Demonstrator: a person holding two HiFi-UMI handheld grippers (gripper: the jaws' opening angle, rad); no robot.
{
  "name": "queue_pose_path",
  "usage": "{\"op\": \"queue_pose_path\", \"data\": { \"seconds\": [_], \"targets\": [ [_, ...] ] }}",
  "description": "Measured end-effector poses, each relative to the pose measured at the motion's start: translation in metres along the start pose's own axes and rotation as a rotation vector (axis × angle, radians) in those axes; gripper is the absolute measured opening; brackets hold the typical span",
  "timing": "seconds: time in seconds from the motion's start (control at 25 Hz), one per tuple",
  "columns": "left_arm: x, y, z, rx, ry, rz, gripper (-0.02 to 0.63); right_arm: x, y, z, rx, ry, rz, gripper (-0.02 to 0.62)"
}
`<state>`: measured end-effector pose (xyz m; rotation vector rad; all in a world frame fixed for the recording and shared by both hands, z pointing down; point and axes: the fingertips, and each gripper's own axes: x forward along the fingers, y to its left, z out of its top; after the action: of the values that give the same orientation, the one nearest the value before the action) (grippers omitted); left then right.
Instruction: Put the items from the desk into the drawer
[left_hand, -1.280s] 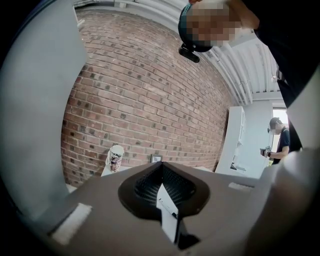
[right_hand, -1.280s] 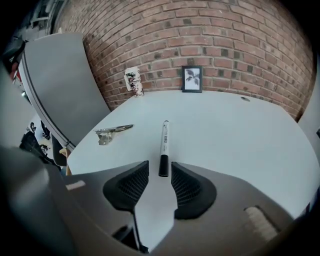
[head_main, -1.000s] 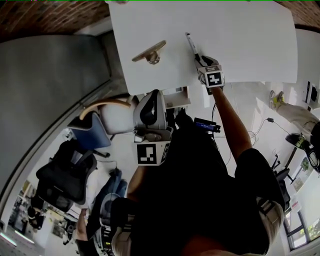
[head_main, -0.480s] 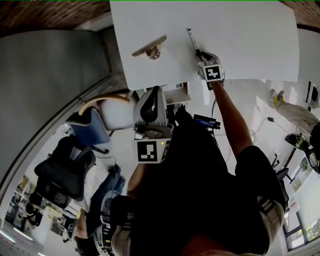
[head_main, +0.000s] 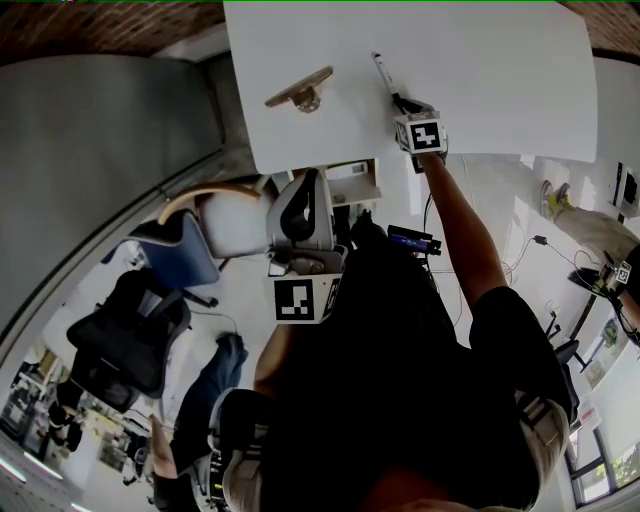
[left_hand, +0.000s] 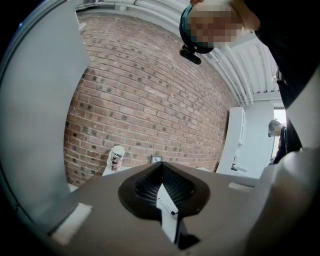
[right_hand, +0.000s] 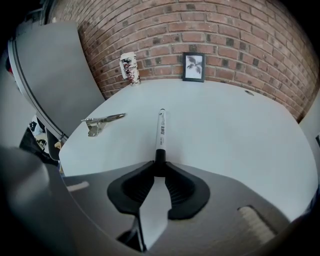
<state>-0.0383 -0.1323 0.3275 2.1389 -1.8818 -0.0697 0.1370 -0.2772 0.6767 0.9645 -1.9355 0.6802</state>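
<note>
**Right gripper clamped on marker, left gripper shut and empty**

Your right gripper is pitched steeply down at the desk. Its jaws have just been closing, and the tips now pinch the black end of the marker.

The marker lies flat on the white desk top. Its white barrel runs straight away from the gripper toward the brick wall. Only the black end is in the jaws; the rest of the barrel is clear of them.

The metal clip sits on the desk to the left of the marker. It is well apart from it, close to the desk's left edge, and neither gripper touches it.

At the far edge of the desk, against the wall, stand a printed cup and a small framed picture. Both are upright, with the cup to the left of the picture.

In the head view your right arm reaches over the near edge of the desk, with the gripper just inside that edge.

Your left gripper has its jaws together with nothing between them. You hold it roughly level, off the desk. In the head view it sits below the near desk edge, close to your body. It faces the brick wall, and the cup shows low in its view.

An office chair stands on the floor off to your left, well clear of both grippers.
</note>
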Motion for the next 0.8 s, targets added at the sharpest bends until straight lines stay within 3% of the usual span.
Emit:
{"op": "queue_pose_path", "data": {
  "seconds": [0.32,0.8],
  "targets": [
    [-0.014,-0.007,0.004,0.016,-0.021,0.002,0.012,-0.01,-0.002,-0.012,0.051,0.001,0.002,0.072],
    [-0.045,-0.046,0.02,0.044,-0.073,-0.025,0.012,-0.065,0.002,-0.023,0.089,-0.084,0.028,0.072]
  ]
}}
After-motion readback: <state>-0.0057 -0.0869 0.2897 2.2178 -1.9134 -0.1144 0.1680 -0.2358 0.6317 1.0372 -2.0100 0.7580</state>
